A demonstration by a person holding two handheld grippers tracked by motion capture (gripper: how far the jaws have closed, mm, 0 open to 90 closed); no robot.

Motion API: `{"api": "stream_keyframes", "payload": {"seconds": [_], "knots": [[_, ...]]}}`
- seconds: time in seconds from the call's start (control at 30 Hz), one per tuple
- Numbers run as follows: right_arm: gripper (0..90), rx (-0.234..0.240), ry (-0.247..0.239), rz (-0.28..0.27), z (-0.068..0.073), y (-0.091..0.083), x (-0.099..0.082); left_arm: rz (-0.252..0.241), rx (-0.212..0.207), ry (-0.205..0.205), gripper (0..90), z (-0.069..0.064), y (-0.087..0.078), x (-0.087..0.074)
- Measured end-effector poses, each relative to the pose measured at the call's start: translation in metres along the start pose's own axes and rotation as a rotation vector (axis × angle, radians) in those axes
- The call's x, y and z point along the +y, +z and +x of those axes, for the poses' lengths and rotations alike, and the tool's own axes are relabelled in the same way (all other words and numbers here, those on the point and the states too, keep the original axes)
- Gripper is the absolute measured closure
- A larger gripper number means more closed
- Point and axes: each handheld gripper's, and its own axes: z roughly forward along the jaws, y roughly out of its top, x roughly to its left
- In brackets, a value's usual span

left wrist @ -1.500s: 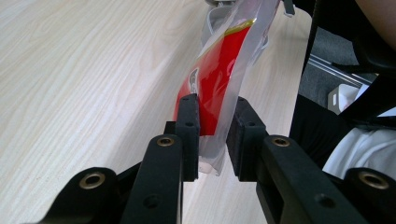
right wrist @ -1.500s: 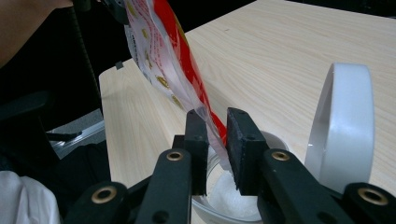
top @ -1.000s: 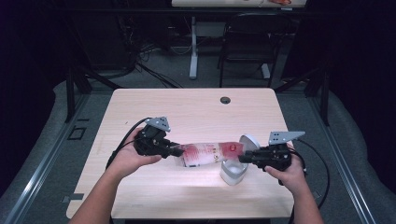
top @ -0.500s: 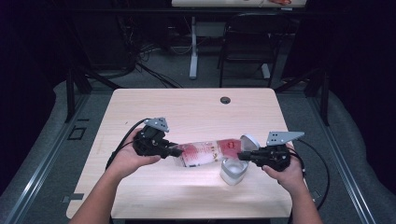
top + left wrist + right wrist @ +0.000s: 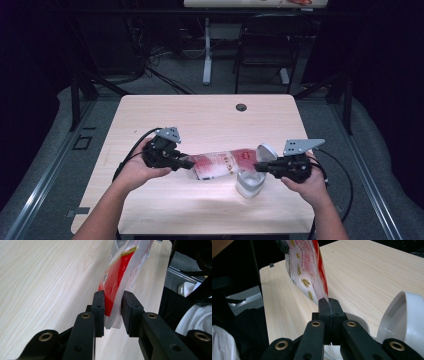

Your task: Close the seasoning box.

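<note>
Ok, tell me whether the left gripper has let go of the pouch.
No, the left gripper is shut on the pouch, its edge pinched between both jaws.

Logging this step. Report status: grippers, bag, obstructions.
Left gripper shut on red-and-clear bag, right gripper shut on its other end. Bag held over the white lidded container. Nothing in the way.

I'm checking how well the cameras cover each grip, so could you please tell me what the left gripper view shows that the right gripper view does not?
The left gripper view shows the left gripper with its jaws set around one end of the red and clear bag, a slight gap beside the film. The right gripper view shows the right gripper pinched tight on the bag's other edge, over a white lidded container with its lid raised. Both share the bag and the light wooden table.
</note>
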Motion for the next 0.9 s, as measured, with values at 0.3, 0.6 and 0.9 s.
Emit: {"api": "stream_keyframes", "payload": {"seconds": [0.3,0.6,0.9], "knots": [[90.0,-0.034,-0.047,0.063,0.006,-0.007,0.020,-0.039,0.000,0.004,72.8,0.002,0.003,-0.004],[90.0,-0.030,-0.069,0.140,0.010,-0.003,0.033,-0.053,-0.006,-0.001,72.1,0.004,0.009,-0.017],[90.0,-0.048,-0.103,0.186,0.017,0.002,0.046,-0.078,0.005,-0.010,72.0,0.007,0.008,-0.029]]}}
